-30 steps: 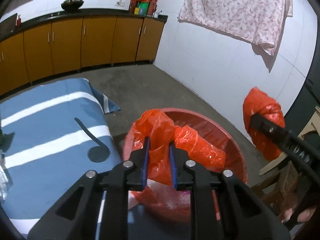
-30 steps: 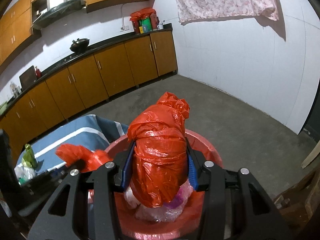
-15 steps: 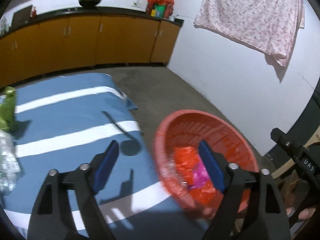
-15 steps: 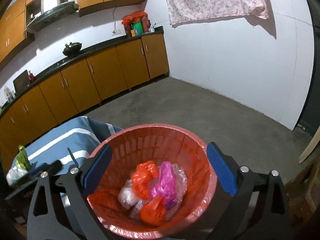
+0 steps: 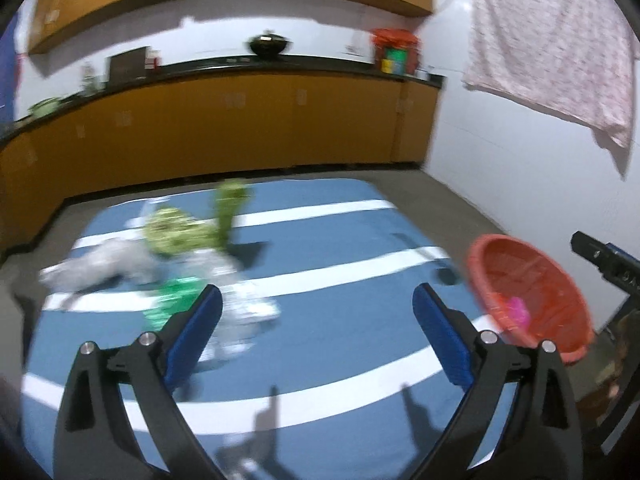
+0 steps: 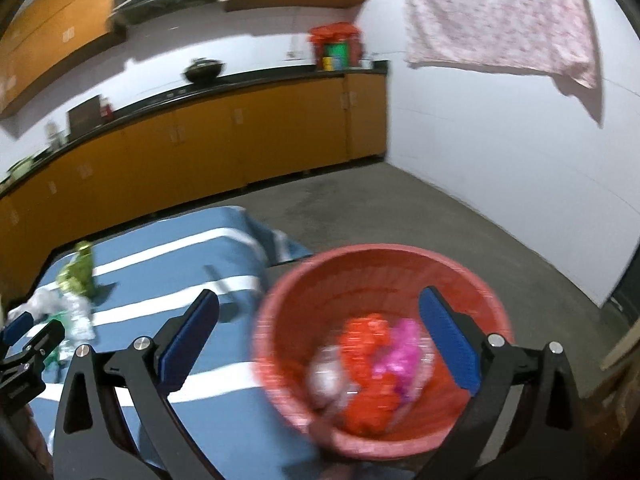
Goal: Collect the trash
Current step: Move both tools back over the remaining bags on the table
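Observation:
A red basket [image 6: 472,280] stands off the right end of a blue striped table [image 6: 168,256] and holds orange [image 6: 364,336], pink [image 6: 400,356] and clear bags. It also shows in the left wrist view [image 5: 560,276]. My right gripper [image 6: 320,340] is open and empty above the basket's left rim. My left gripper [image 5: 318,326] is open and empty over the table [image 5: 340,248]. A blurred pile of trash lies ahead-left of it: green wrappers [image 5: 180,232], a grey bag [image 5: 100,264] and clear plastic [image 5: 244,304]. The pile also shows in the right wrist view [image 6: 74,292].
Orange cabinets [image 5: 240,128] with a black counter run along the far wall. A pink cloth [image 5: 552,40] hangs on the white right wall. Bare grey floor [image 6: 400,208] lies behind the basket. My right gripper's tip [image 5: 604,258] shows at the left wrist view's right edge.
Both grippers have opened and the orange bags have dropped into the basket. My left gripper has swung left over the table toward the trash pile. My right gripper stays near the basket.

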Tool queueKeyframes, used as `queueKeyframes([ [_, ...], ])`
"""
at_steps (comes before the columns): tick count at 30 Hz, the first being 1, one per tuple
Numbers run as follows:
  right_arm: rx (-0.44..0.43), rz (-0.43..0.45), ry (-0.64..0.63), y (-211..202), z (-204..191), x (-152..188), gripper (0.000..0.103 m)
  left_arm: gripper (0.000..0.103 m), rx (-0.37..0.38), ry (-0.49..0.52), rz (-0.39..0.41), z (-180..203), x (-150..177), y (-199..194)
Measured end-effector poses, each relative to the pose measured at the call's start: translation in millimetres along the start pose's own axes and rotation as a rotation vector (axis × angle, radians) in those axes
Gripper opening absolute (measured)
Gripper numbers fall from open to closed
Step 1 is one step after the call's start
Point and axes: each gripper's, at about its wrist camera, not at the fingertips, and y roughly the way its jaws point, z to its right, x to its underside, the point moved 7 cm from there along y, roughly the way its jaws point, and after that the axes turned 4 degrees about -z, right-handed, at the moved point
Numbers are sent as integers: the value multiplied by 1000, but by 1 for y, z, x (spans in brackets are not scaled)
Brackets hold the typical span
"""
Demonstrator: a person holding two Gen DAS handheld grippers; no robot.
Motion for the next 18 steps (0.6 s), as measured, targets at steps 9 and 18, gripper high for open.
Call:
queueKeyframes([
  [9, -214, -103, -141, 36, -144, 15, 80, 94, -237, -169, 6, -143, 37, -45],
  [18, -310, -246, -258, 94, -254, 43, 64, 94, -328, -297, 4, -224, 59, -68],
])
